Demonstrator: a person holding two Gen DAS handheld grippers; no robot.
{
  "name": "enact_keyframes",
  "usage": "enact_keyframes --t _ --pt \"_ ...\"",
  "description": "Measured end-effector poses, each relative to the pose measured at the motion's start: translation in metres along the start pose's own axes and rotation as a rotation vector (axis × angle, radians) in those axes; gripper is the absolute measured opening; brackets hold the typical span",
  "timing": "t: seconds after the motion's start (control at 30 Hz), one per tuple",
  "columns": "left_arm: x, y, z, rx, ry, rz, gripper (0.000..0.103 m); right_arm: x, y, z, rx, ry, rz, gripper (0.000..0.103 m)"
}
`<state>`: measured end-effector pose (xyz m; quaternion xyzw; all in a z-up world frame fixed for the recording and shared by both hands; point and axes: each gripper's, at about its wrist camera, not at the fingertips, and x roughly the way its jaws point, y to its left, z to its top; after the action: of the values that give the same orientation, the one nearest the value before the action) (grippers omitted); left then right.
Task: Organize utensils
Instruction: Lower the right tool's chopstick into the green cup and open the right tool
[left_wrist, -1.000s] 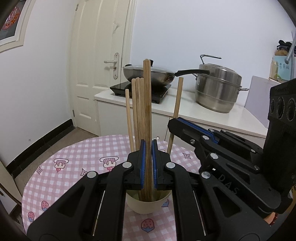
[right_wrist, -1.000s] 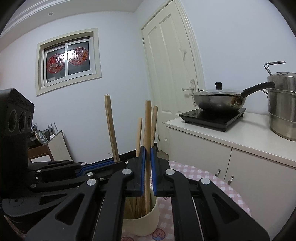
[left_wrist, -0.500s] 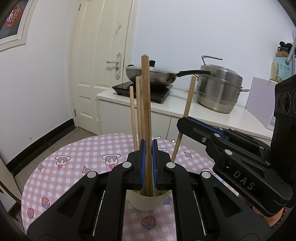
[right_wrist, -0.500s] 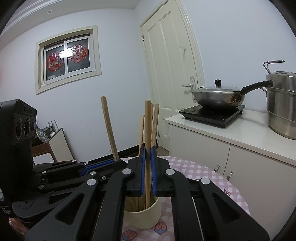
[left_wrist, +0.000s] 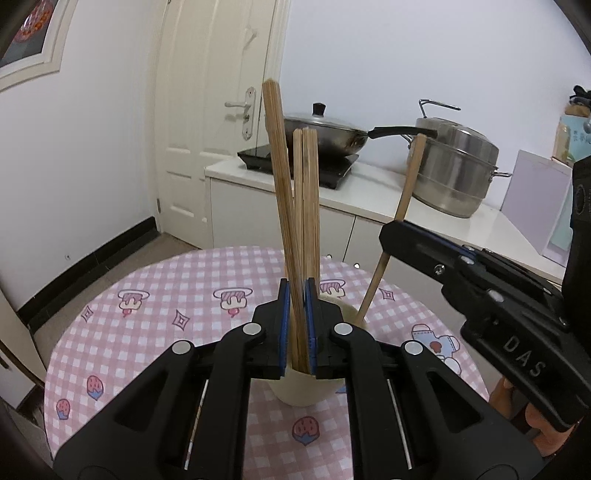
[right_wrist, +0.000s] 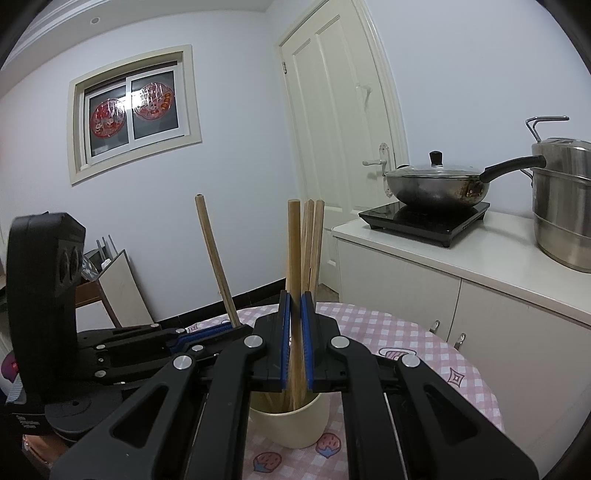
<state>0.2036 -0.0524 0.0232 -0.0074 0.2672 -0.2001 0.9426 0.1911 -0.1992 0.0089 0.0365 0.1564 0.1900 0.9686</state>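
Note:
A cream cup (left_wrist: 306, 391) holding several wooden chopsticks (left_wrist: 310, 203) stands on the pink checked table (left_wrist: 147, 332). My left gripper (left_wrist: 295, 325) is shut on a chopstick (left_wrist: 277, 166) that leans left, its lower end hidden behind the jaws above the cup. My right gripper (left_wrist: 386, 236) comes in from the right, shut on another chopstick (left_wrist: 406, 192) that slants down to the cup's rim. In the right wrist view, the right gripper (right_wrist: 293, 332) grips its chopstick (right_wrist: 293, 251) upright over the cup (right_wrist: 295, 424), and the left gripper (right_wrist: 236, 328) holds its slanted chopstick (right_wrist: 214, 251) on the left.
Behind the round table runs a white counter (left_wrist: 369, 192) with a lidded wok (left_wrist: 325, 136) on a black cooktop and a steel pot (left_wrist: 450, 166). A white door (left_wrist: 214, 110) is at the back left. A person's hand (left_wrist: 517, 410) shows at the lower right.
The chopstick in my left gripper stood upright and now leans to the left. In the left wrist view, the right gripper and its chopstick have shifted to the right.

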Motion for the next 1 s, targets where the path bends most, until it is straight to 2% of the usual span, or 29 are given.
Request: enact_keyframes --t 0.07,0.1,0.13,0.3,0.63,1.0 --pt "0.0 0.0 -0.001 -0.002 0.01 0.003 0.03 0.0 0.0 0.0 0.004 0.002 0.001 0.005" --pt "-0.001 0.001 -0.002 -0.007 0.002 0.007 0.057 0.0 0.0 0.0 0.005 0.003 0.001 0.005" --pt "-0.005 0.0 -0.002 -0.012 -0.018 0.009 0.061 0.0 0.0 0.0 0.004 0.004 0.0 0.005" --pt "-0.012 -0.006 -0.002 0.039 -0.037 0.021 0.061 0.0 0.001 0.001 0.008 0.003 0.002 0.006" --pt "-0.021 0.003 -0.001 0.017 -0.045 0.027 0.062 -0.001 -0.001 0.001 0.025 0.007 0.002 0.006" --pt "-0.053 0.016 -0.003 -0.013 -0.087 0.024 0.062 0.004 0.002 -0.001 0.031 0.028 -0.01 0.006"
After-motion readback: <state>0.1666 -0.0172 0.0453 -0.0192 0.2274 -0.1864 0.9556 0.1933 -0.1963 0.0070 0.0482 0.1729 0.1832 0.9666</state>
